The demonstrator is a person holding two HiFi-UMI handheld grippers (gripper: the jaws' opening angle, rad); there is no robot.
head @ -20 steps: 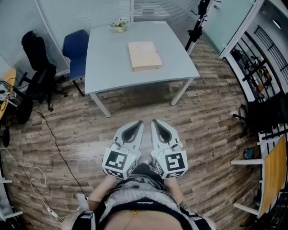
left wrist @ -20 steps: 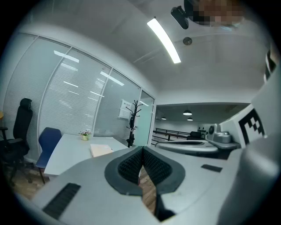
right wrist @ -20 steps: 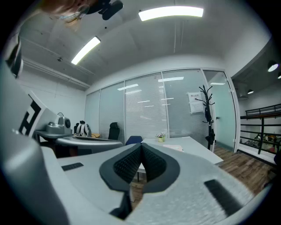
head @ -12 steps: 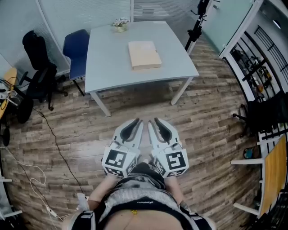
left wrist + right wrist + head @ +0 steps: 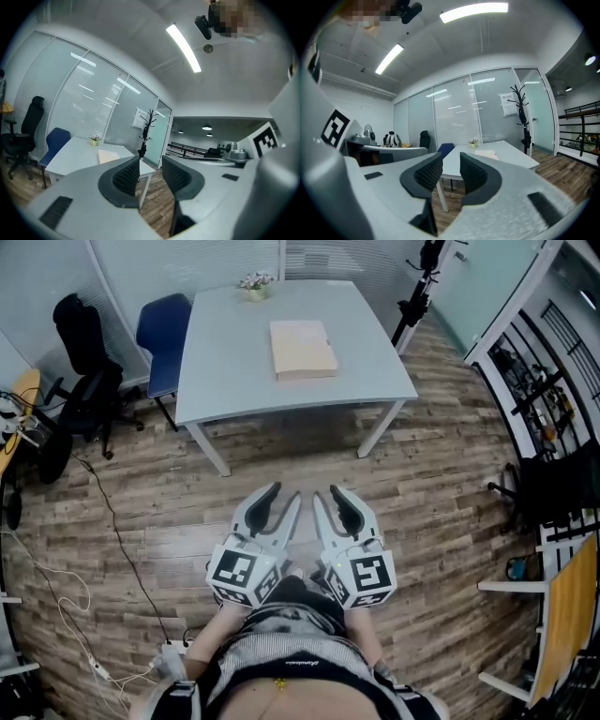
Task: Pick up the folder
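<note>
The left gripper [image 5: 281,501] and the right gripper [image 5: 331,498] are held side by side close to the person's body, over the wooden floor and pointing towards the table [image 5: 230,367]. Each gripper view shows its jaws apart with nothing between them, only floor and a table leg showing through the gap. Both are empty and well short of the work.

The folder [image 5: 303,348] lies flat and closed on the tabletop, about midway between the near and far edges and a little right of centre. Nothing rests on it. A small flower pot [image 5: 255,287] stands at the far edge, well apart from it, and a blue chair [image 5: 159,334] sits at the left edge.

The step in hand looks like the approach. It would go best if the person walked up to the near edge facing the folder squarely, keeping the jaws open and level. A thin, flat folder gives little to bite on from above. The likely answer is to steady it with one gripper while the other slips its lower jaw under the near edge or a corner. The jaws should close only once cover and backing are both between the pads. Dragging it towards the near edge to overhang would also help.
</note>
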